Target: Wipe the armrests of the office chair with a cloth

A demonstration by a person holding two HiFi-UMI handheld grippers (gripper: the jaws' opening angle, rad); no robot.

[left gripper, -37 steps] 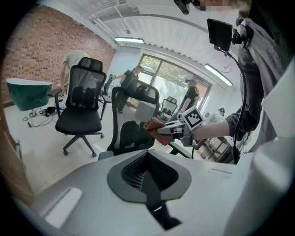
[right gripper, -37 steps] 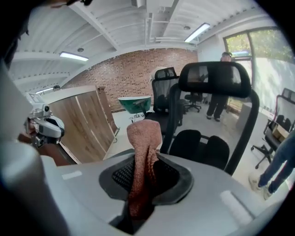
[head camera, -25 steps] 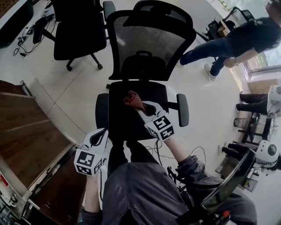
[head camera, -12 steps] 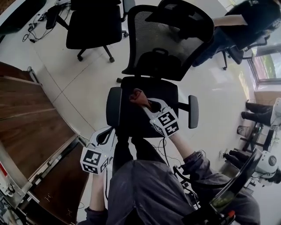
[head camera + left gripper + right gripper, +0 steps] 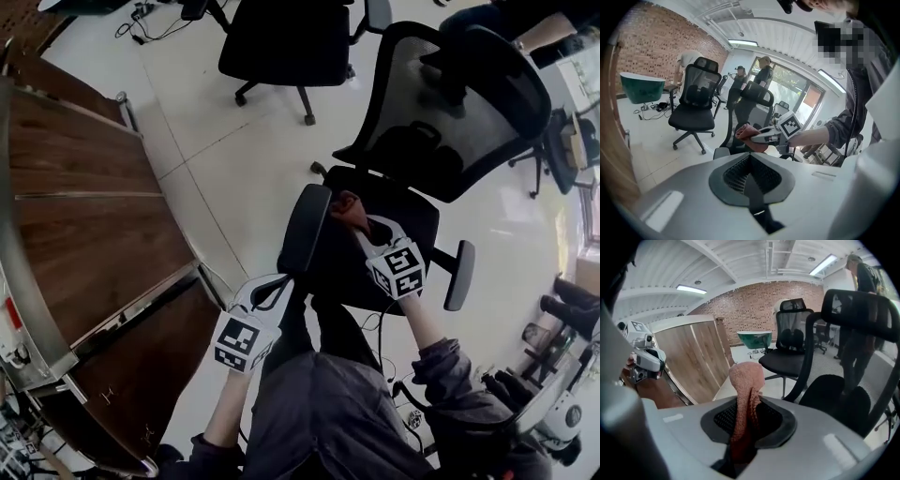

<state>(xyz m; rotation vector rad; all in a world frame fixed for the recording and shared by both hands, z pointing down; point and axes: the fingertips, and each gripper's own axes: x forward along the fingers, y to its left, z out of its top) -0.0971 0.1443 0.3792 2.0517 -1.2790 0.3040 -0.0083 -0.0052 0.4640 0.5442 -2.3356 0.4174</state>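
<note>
Cloth [image 5: 345, 206] was a reddish terry rag, pinched tight in the right gripper [image 5: 361, 225]. The right gripper view showed the jaws clamped on it with a bunch poking out past the tips. In the head view it sat over the seat of the office chair [image 5: 412, 141], middle of the frame, just beside the inner edge of the near armrest [image 5: 305, 230]. I couldn't tell for sure whether it was touching the pad, but it looked a hair off it. The left gripper [image 5: 274, 289] hung lower left of that armrest, close to its front end, jaws pressed together with nothing between them. The other armrest [image 5: 459, 275] was way over at the right of the frame with nothing near it. So my read is this was the lead-in to wiping the first armrest, with no actual stroke going. The next move would need the rag laid flat on top of that pad and dragged along its whole length with some downward pressure. The chair looked like it swivels, so the idle gripper bracing it wouldn't hurt. The wooden desk [image 5: 94, 225] filling the left side was out of the way.
</note>
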